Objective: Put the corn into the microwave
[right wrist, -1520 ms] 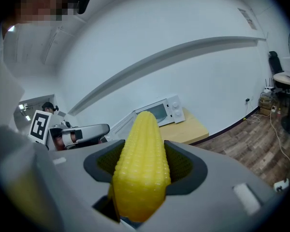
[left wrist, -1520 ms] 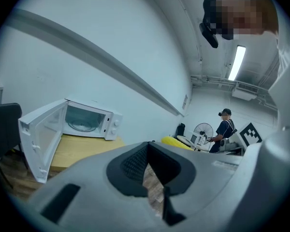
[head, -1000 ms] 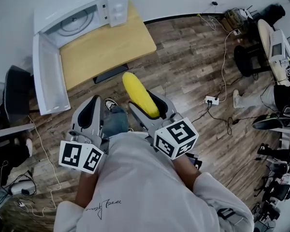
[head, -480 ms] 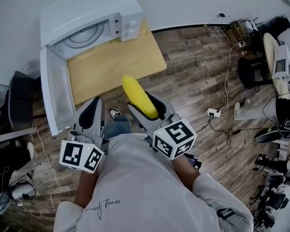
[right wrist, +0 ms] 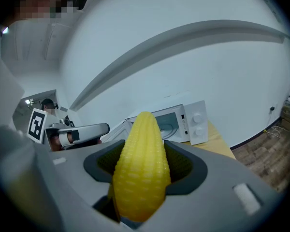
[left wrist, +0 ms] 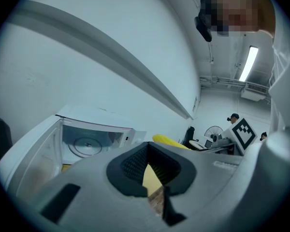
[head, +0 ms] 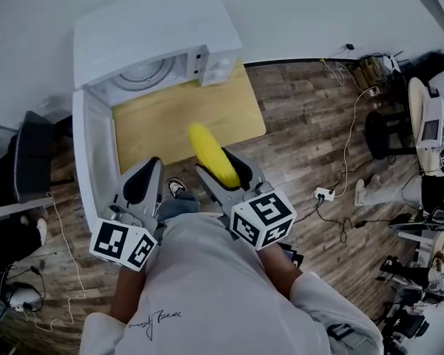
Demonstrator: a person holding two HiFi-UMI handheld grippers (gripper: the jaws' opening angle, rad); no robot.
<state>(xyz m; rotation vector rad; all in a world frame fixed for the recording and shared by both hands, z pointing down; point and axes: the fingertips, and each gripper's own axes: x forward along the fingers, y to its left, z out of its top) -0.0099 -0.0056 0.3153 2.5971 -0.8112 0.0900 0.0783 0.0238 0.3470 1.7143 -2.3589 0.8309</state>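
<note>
My right gripper (head: 220,163) is shut on a yellow corn cob (head: 211,154), whose tip hangs over the front edge of the wooden table (head: 185,113). In the right gripper view the corn (right wrist: 142,163) fills the gap between the jaws and points up toward the microwave (right wrist: 179,122). The white microwave (head: 155,39) stands at the table's far end with its door (head: 92,161) swung open to the left and the glass turntable showing inside. My left gripper (head: 149,165) is beside the door's near end, shut with nothing in it (left wrist: 148,149).
A black chair (head: 29,161) stands left of the open door. A power strip (head: 325,193) and cables lie on the wooden floor to the right, with equipment and another chair (head: 385,117) beyond. The person's shoe (head: 176,189) shows between the grippers.
Both grippers have moved forward toward the table and microwave. The corn, earlier over the floor, now reaches over the table's front edge. The grip on it is unchanged.
</note>
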